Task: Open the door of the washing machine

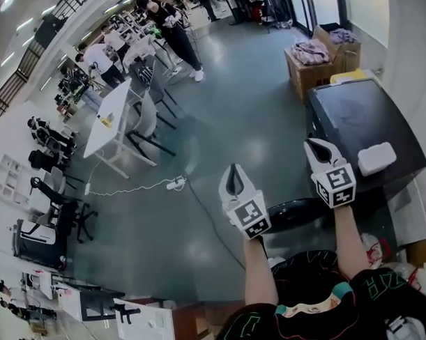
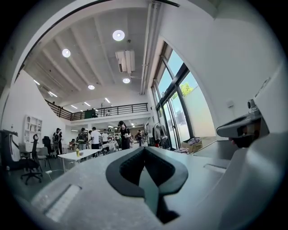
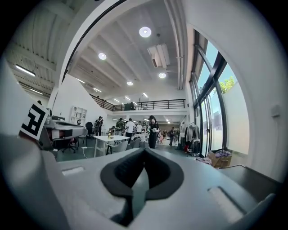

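The washing machine point(image 1: 365, 122) stands at the right of the head view, seen from above as a dark top with a white box point(image 1: 376, 158) lying on it. A dark rounded part point(image 1: 295, 213) juts from its front below my hands; I cannot tell whether that is the door. My left gripper point(image 1: 232, 171) is held level above the floor, left of the machine, shut with nothing in it. My right gripper point(image 1: 317, 147) hangs at the machine's near left corner, also shut and empty. Both gripper views look level across the room, with the jaws of the left gripper point(image 2: 144, 150) and the right gripper point(image 3: 144, 152) touching.
Cardboard boxes of clothes point(image 1: 320, 54) stand beyond the machine, by the window wall. A white table point(image 1: 113, 117) with chairs and several people are at the far left. A cable and power strip point(image 1: 175, 182) lie on the grey floor, and an office chair point(image 1: 57, 195) is at the left.
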The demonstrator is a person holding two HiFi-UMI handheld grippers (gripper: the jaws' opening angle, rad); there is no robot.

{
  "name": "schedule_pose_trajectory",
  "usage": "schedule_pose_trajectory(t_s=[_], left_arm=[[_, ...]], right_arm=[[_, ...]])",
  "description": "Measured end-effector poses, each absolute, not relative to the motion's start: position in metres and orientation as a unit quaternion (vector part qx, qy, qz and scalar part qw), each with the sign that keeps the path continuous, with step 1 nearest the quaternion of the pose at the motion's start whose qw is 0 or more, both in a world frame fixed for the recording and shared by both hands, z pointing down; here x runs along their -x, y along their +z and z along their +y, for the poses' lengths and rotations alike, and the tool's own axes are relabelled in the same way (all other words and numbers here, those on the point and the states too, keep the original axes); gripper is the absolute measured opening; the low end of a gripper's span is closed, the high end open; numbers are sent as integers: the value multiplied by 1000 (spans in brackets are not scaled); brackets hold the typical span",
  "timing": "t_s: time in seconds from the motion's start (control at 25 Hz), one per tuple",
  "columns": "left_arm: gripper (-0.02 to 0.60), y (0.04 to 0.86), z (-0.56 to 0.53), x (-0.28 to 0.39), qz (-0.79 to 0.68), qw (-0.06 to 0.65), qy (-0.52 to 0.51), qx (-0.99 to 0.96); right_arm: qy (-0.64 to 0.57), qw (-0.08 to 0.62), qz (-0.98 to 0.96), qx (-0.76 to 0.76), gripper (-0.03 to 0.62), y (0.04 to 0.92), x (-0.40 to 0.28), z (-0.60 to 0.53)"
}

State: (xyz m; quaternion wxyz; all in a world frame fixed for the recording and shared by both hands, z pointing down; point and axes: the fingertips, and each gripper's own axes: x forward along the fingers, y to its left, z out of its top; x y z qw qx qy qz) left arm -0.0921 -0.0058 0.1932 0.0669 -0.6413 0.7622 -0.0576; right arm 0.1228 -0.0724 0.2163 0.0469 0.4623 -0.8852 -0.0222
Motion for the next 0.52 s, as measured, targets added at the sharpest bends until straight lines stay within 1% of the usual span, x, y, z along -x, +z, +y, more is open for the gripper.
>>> schedule_pose_trajectory(t_s=[0.2, 0.32, 0.52], left_arm=[[11, 194, -9, 95, 765, 77, -57, 636], [11, 189, -16, 85, 745, 85, -71, 658], [10, 195, -19, 77, 744, 77, -71, 660]], right_arm=[[-29, 42, -887, -460, 3, 218, -121, -77], [-36, 39, -887, -458, 3, 211, -119, -82], [-44, 42, -891, -450, 3, 214, -118, -83]])
